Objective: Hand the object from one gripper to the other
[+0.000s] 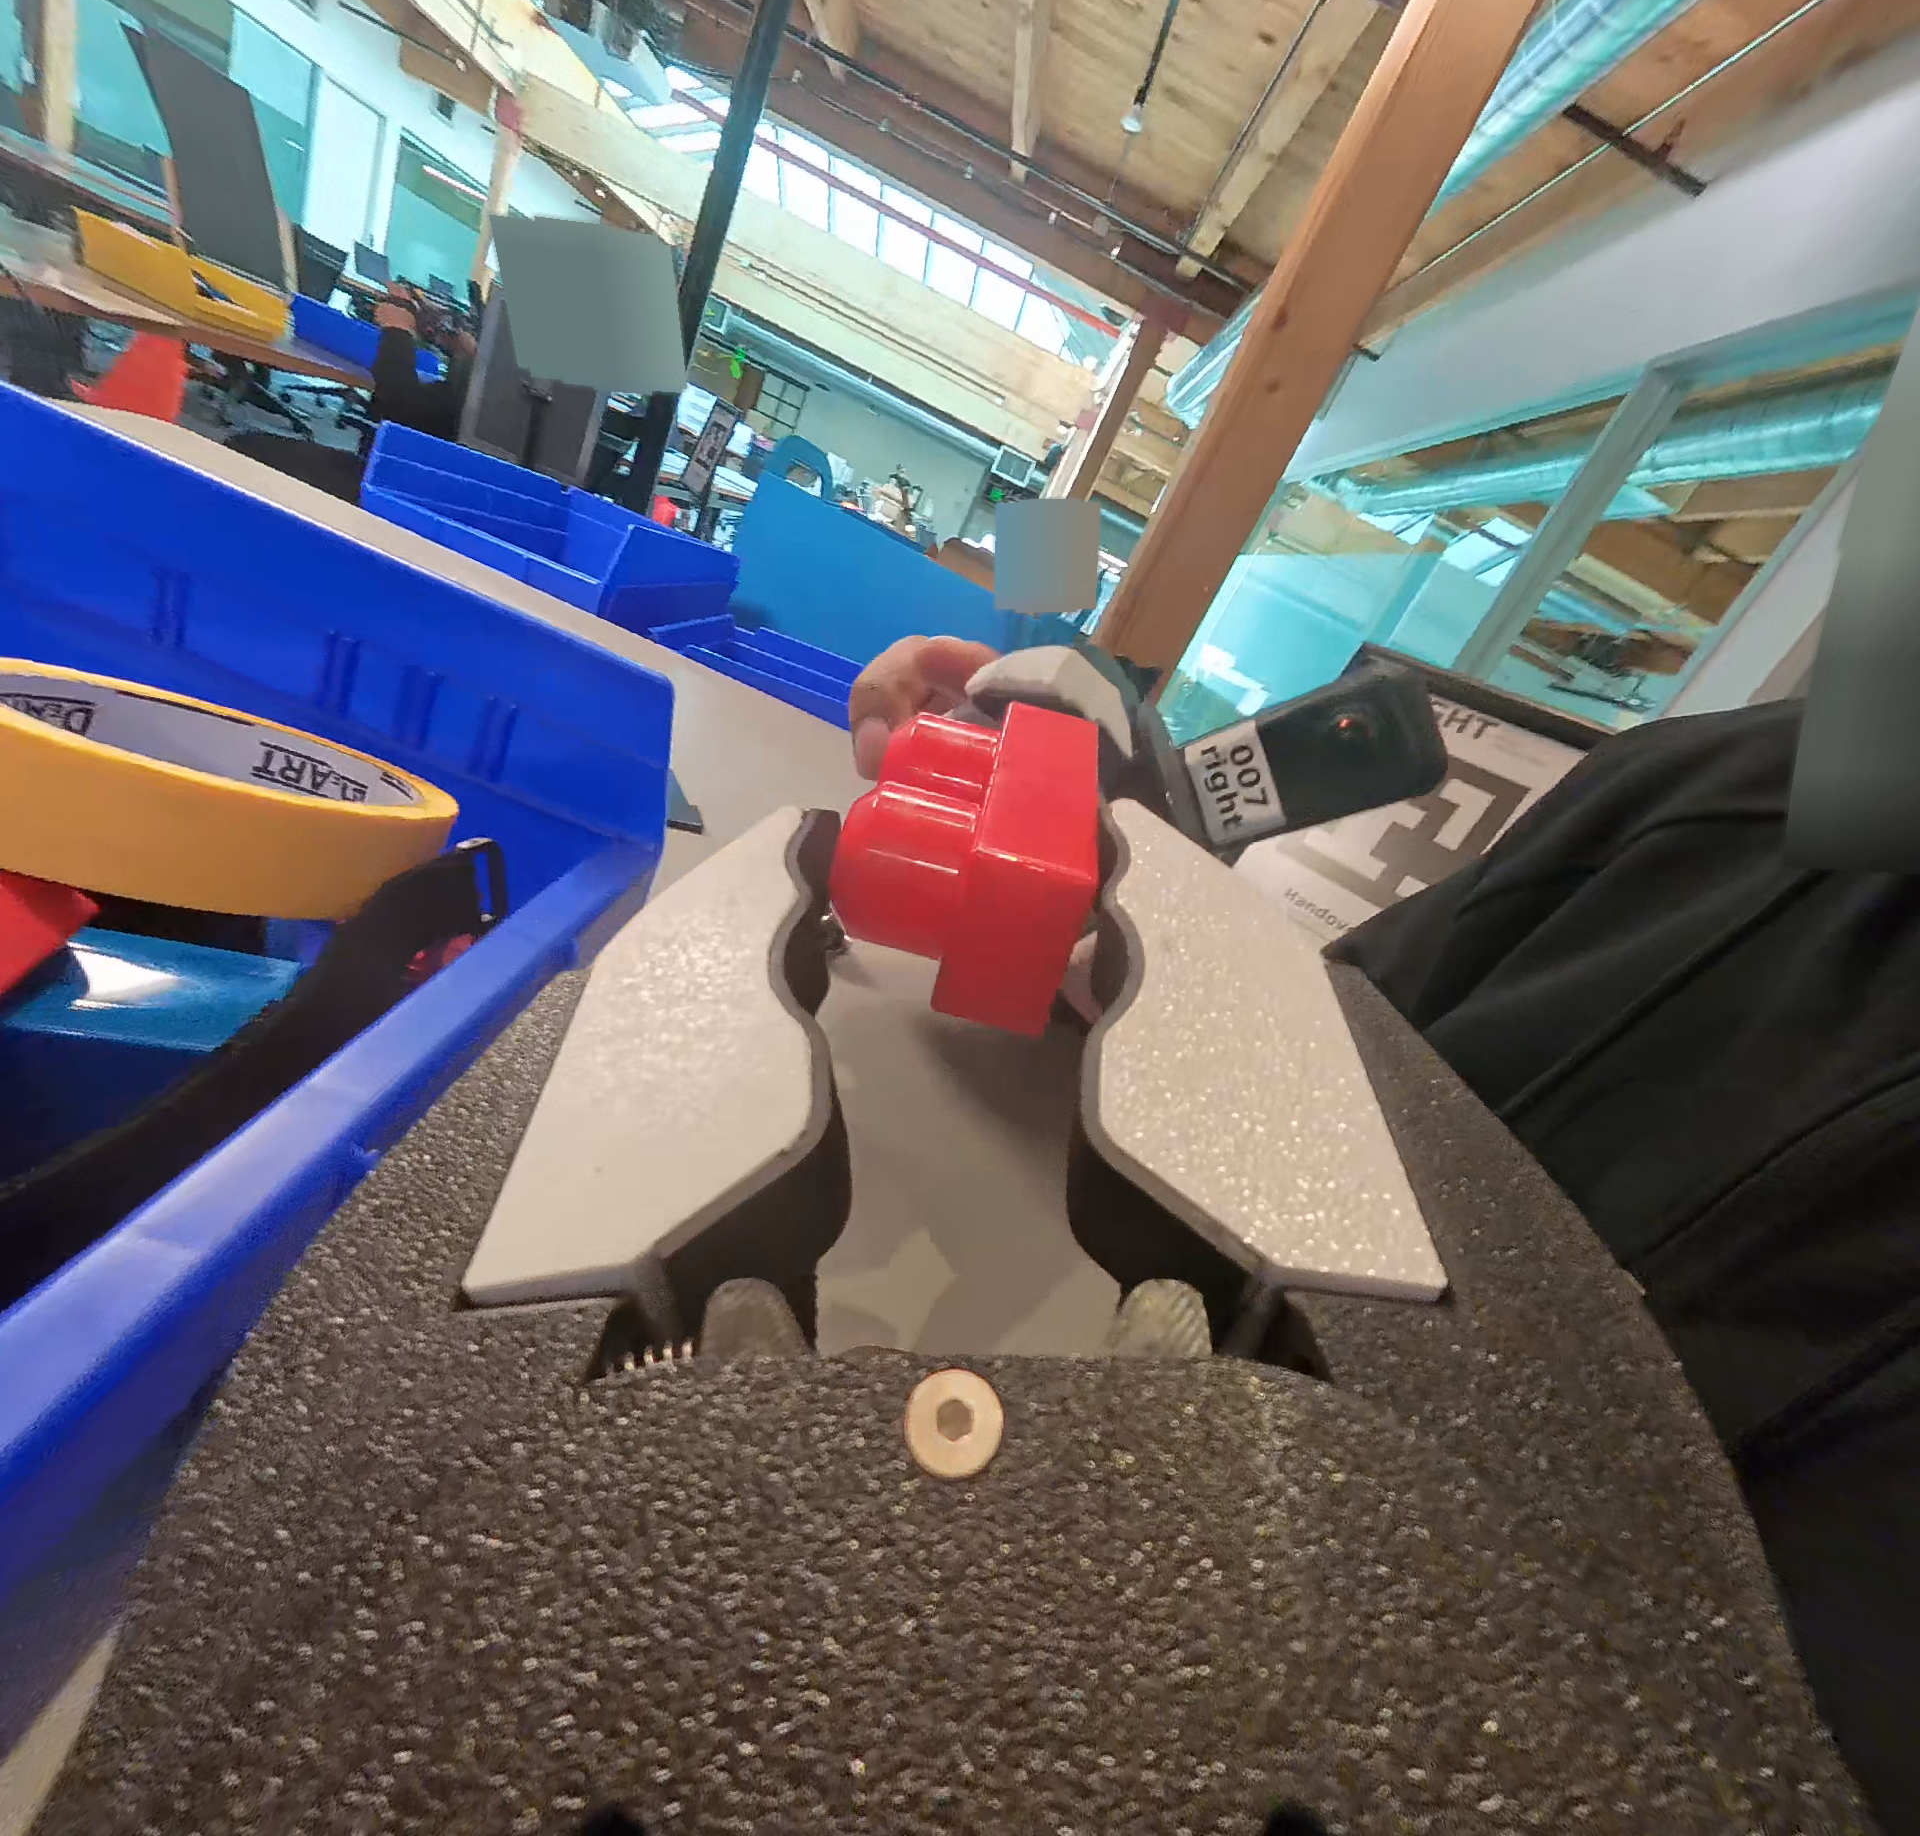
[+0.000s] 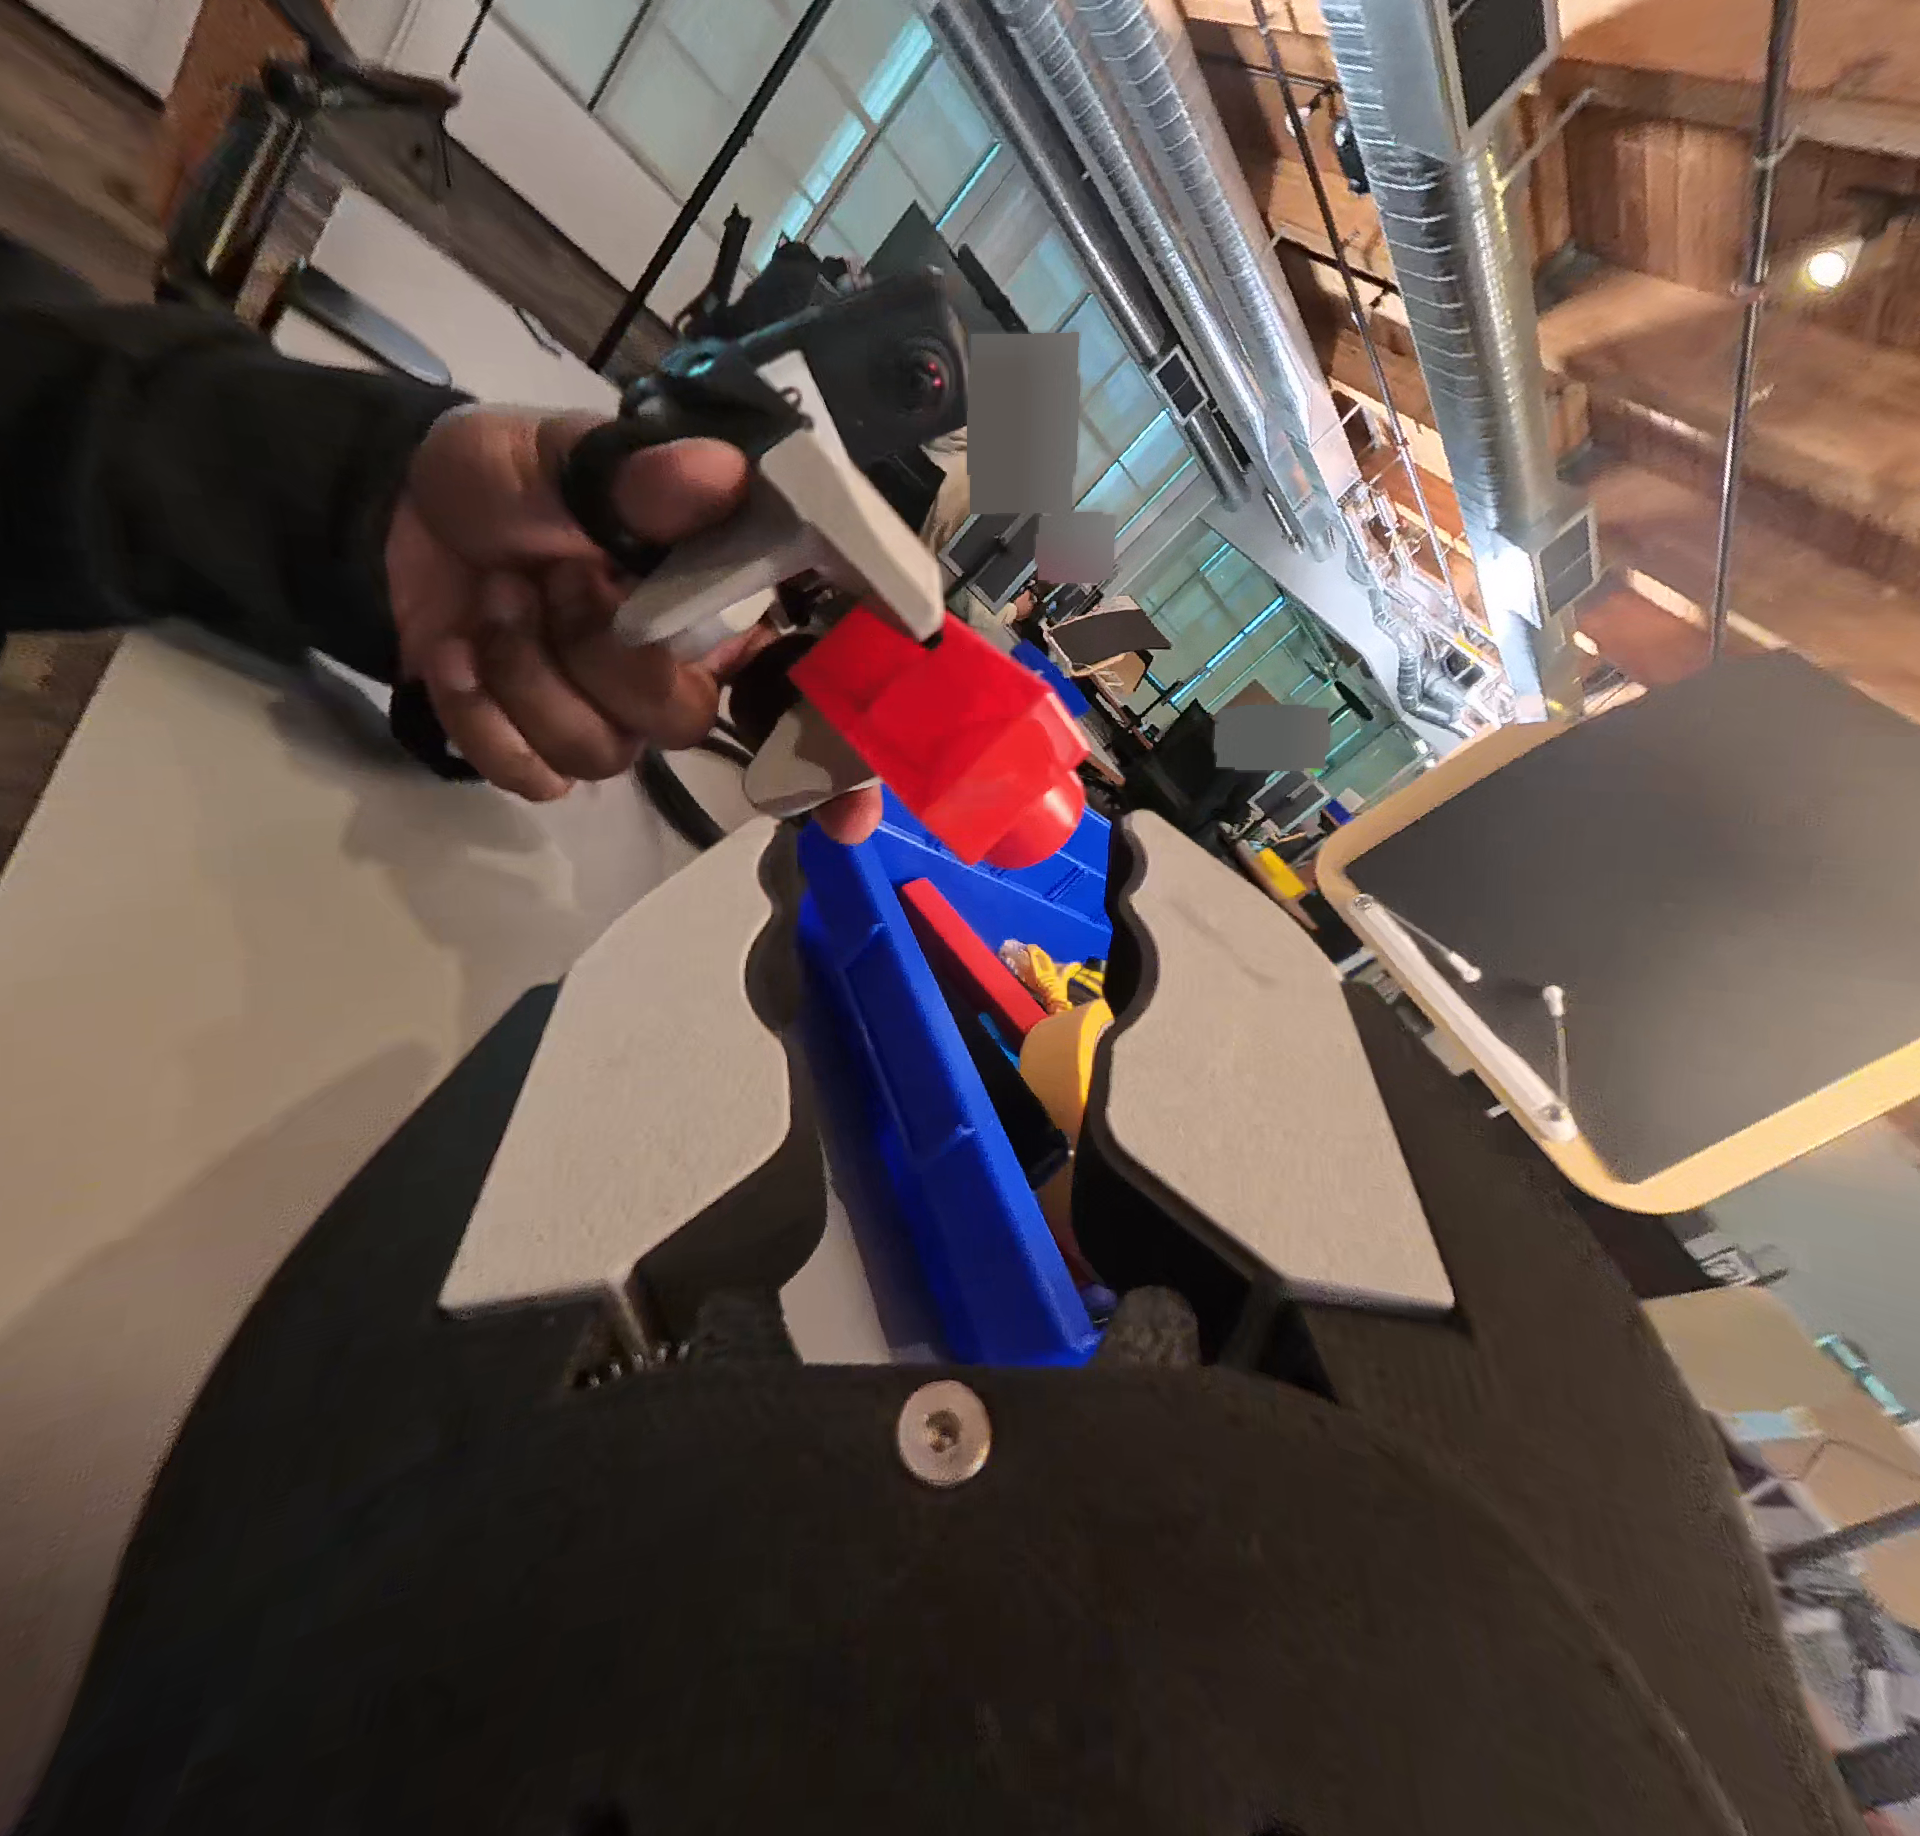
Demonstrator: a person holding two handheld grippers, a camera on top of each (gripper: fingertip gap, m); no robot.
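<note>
The yellow tape roll point(image 1: 197, 820) is cut off at the left edge.

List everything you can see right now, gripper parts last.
red plastic studded building block: one, red, clamped at the left gripper's fingertips
blue plastic bin: one, blue, on the table beside the left gripper
roll of yellow tape: one, yellow, inside that bin
stacked blue bins: several, blue, farther back on the table
grey table top: one, grey, under the bins
black-and-white marker sheet: one, behind the right gripper
left gripper: grey fingers, shut on the block
right gripper: grey fingers, open, tips just short of the block
person's hand: one, black sleeve, holding the left gripper
</note>
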